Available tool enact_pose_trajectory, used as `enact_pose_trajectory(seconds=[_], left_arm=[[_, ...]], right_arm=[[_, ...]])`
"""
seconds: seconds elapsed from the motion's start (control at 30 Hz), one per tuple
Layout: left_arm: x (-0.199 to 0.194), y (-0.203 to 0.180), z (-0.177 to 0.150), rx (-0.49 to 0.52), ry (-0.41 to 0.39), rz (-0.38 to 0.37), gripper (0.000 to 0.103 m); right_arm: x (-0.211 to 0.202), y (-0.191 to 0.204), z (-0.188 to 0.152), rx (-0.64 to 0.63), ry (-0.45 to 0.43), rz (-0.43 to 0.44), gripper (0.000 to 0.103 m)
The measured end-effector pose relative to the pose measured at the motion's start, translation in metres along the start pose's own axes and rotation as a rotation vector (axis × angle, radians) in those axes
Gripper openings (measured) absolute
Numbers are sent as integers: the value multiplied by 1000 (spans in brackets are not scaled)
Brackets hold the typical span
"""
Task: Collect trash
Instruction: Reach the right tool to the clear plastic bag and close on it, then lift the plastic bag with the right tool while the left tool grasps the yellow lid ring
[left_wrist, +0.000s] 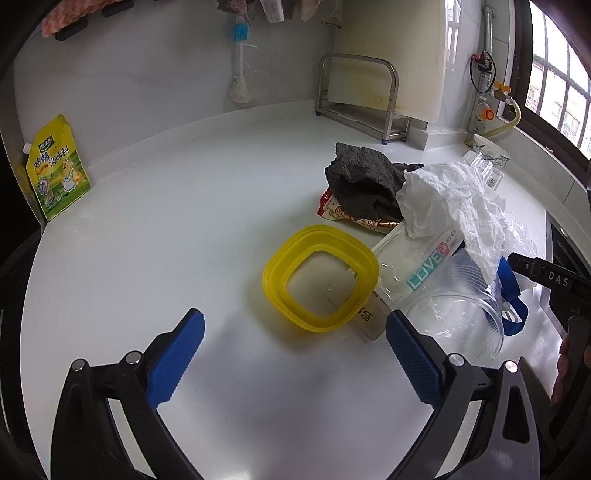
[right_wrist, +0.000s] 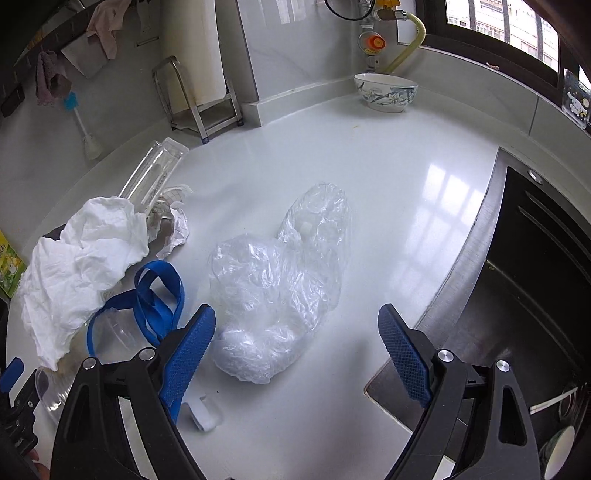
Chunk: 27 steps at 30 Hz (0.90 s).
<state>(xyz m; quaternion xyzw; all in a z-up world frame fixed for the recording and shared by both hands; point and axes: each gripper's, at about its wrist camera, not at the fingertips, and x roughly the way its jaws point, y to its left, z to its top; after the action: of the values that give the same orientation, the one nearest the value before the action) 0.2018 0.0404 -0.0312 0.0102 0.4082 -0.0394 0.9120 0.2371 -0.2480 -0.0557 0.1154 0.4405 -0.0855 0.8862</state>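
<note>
A pile of trash lies on the white counter: a yellow plastic ring lid (left_wrist: 320, 282), a red snack wrapper (left_wrist: 334, 212) under a dark grey cloth (left_wrist: 364, 184), a clear "LOVE" package (left_wrist: 424, 264), crumpled white paper (left_wrist: 450, 206) (right_wrist: 79, 258), a stack of clear cups (left_wrist: 458, 314), a blue strap (right_wrist: 157, 299) and a clear bottle (right_wrist: 155, 173). My left gripper (left_wrist: 295, 332) hovers open just short of the yellow lid, holding nothing. My right gripper (right_wrist: 296, 326) is open around the near end of a crumpled clear plastic bag (right_wrist: 280, 280). A small white cap (right_wrist: 203, 411) lies under its left finger.
A yellow seasoning pouch (left_wrist: 59, 170) leans on the left wall. A steel rack (left_wrist: 360, 99) with a cutting board stands at the back. A patterned bowl (right_wrist: 386, 92) sits near the window. The sink (right_wrist: 517, 314) drops off on the right, with dishes inside.
</note>
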Motion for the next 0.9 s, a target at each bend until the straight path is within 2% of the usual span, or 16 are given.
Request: enact_pose_trajectory(seconds=[0.2, 0.23, 0.27, 0.3, 0.33, 0.47, 0.9], left_arm=[[5, 4, 3, -10, 11, -5, 97], [6, 4, 3, -10, 12, -6, 97], [8, 4, 4, -10, 16, -8, 97], [9, 5, 5, -11, 22, -16, 97], [10, 5, 6, -12, 29, -26, 97], [18, 6, 6, -11, 44, -31, 97], [34, -1, 13, -12, 53, -14, 97]], right_arm=[[5, -1, 0, -1, -12, 6, 84], [6, -1, 0, -5, -9, 16, 82], [5, 1, -1, -17, -12, 13, 69], [4, 3, 0, -30, -8, 9, 50], [3, 3, 0, -37, -5, 18, 48], [1, 0, -1, -10, 3, 68, 44], [-11, 1, -8, 0, -20, 104, 44]])
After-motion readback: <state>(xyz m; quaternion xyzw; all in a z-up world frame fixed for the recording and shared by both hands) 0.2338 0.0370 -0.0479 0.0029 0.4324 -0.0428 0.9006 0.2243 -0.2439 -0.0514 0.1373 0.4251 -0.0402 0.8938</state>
